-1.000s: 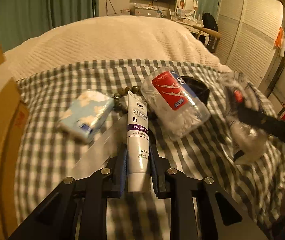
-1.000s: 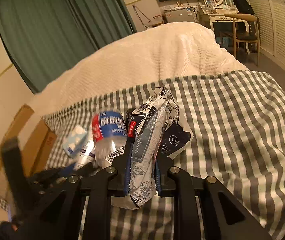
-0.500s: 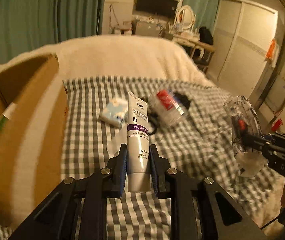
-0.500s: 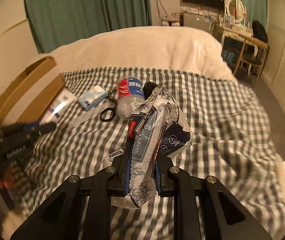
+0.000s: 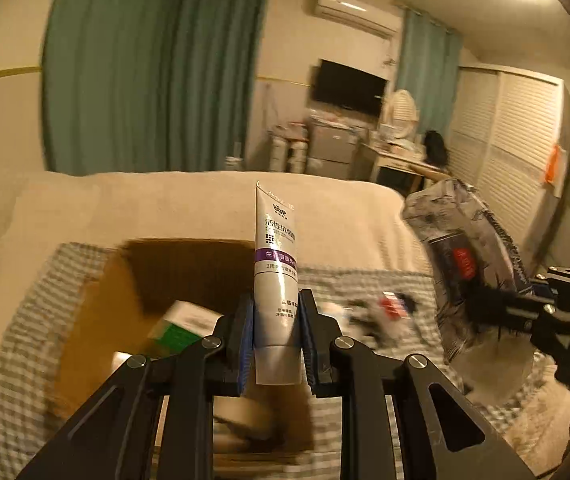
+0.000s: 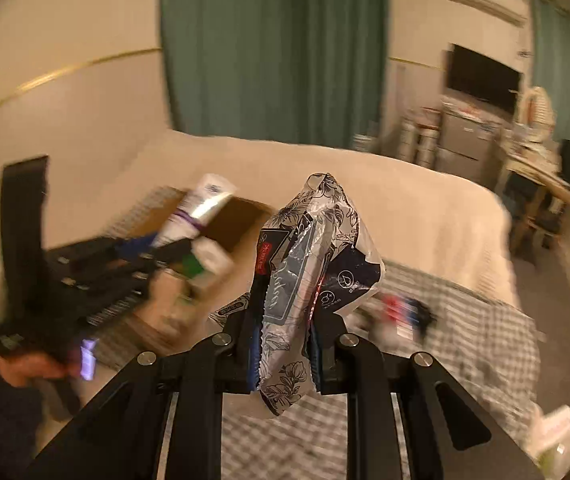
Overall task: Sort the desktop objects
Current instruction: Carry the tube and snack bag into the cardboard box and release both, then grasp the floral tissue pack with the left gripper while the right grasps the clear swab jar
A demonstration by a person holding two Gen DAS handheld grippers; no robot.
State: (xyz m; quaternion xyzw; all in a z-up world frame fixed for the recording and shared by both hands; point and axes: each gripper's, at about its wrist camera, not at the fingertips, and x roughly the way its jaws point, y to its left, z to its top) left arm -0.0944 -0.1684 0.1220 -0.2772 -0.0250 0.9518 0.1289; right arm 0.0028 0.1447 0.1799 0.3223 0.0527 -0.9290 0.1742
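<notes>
Carrying both finds to the box (image 5: 97, 304)
Left gripper (image 5: 276, 334) is clamped on the tube (image 5: 276, 272), right gripper (image 6: 283, 344) on the wipes pack (image 6: 305, 264) — both held over the bed near the box; keep the squeeze firm, release only once above the opening.

Left wrist view: toothpaste tube (image 5: 276, 280) at centre, standing up between the left gripper (image 5: 276, 344) pads. Cardboard box (image 5: 101, 320) at 8 o'clock below it, on the checked cloth (image 5: 365, 280); small carton (image 5: 183, 322) inside. Wipes packet (image 5: 465, 256) at 3 o'clock, in the right gripper (image 6: 283, 354). Bottle (image 5: 393, 306) on the cloth between tube and packet.
</notes>
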